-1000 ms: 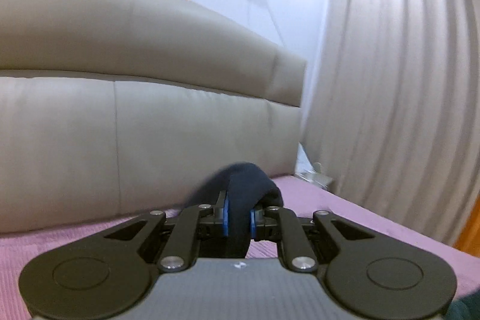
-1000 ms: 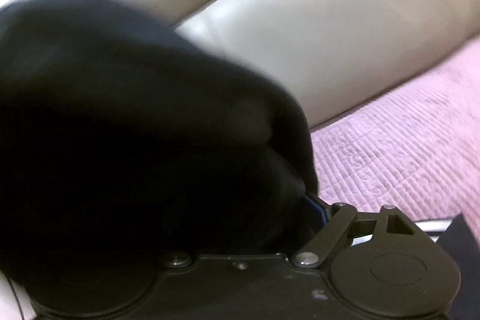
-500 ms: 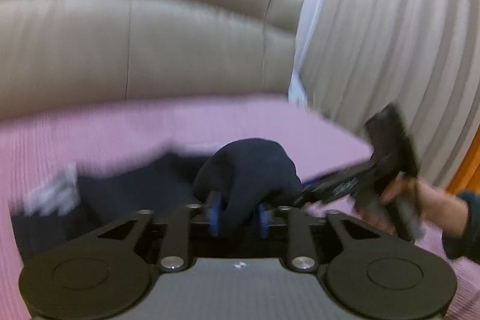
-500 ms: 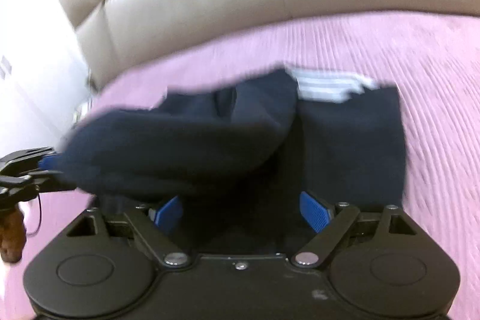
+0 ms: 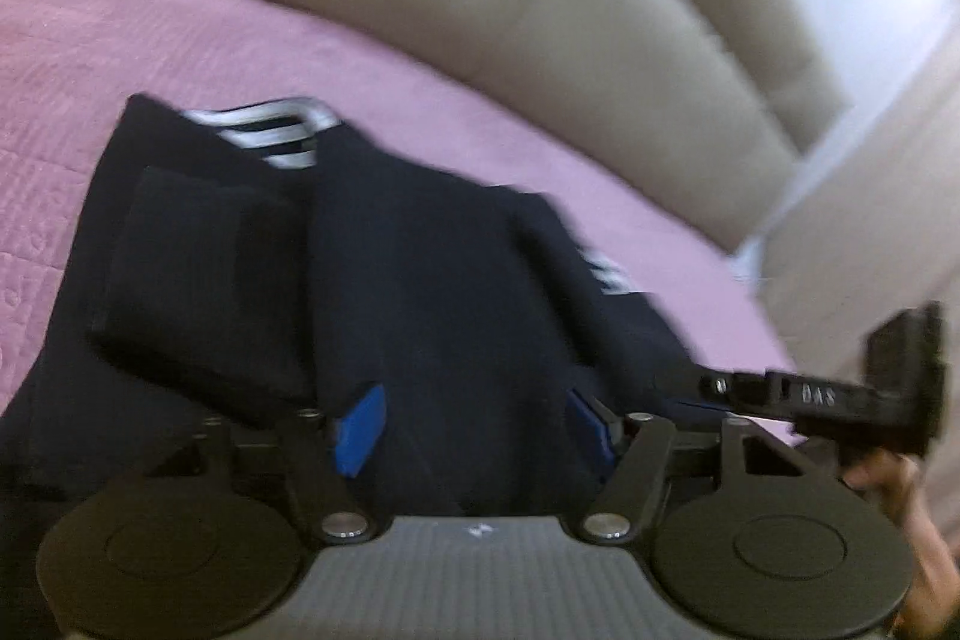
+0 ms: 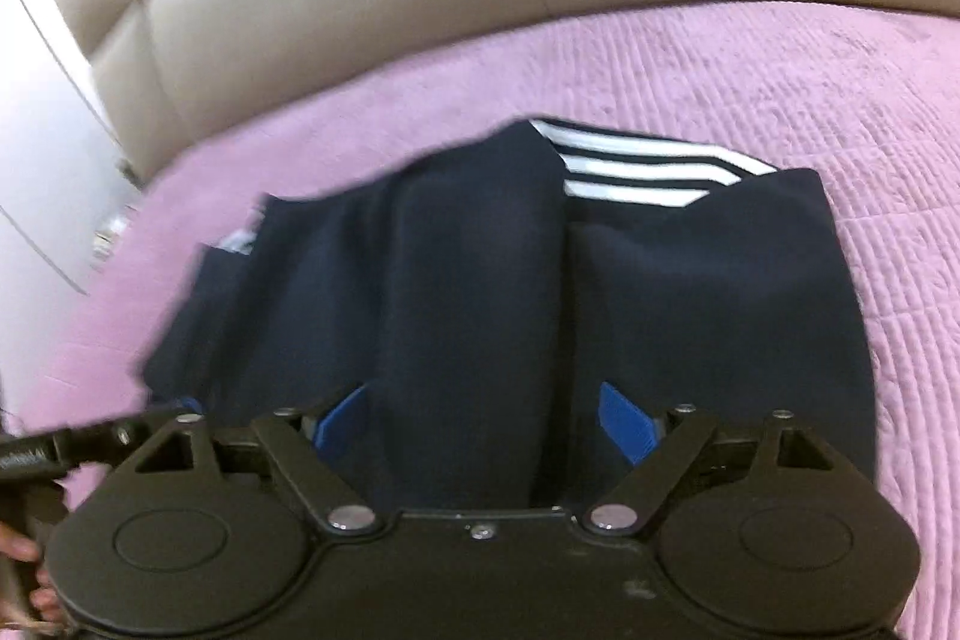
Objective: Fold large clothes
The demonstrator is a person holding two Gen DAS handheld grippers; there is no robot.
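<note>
Low in both pictures, right in front of the jaws, the dark blue clothes (image 6: pixel 480 280) lie folded on the pink bed cover (image 6: pixel 780 100), running up toward the white stripes (image 6: pixel 636 172). The left gripper (image 5: pixel 474 424) has just been opening, the right gripper (image 6: pixel 486 418) closing; both stand apart, cloth between, not pinched. Blurred letters on the right gripper cannot be read.

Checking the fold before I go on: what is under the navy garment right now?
The navy garment lies on the pink quilted bedspread, which shows all around it. A white-striped layer peeks out at the far edge. Anything else beneath is covered.
</note>
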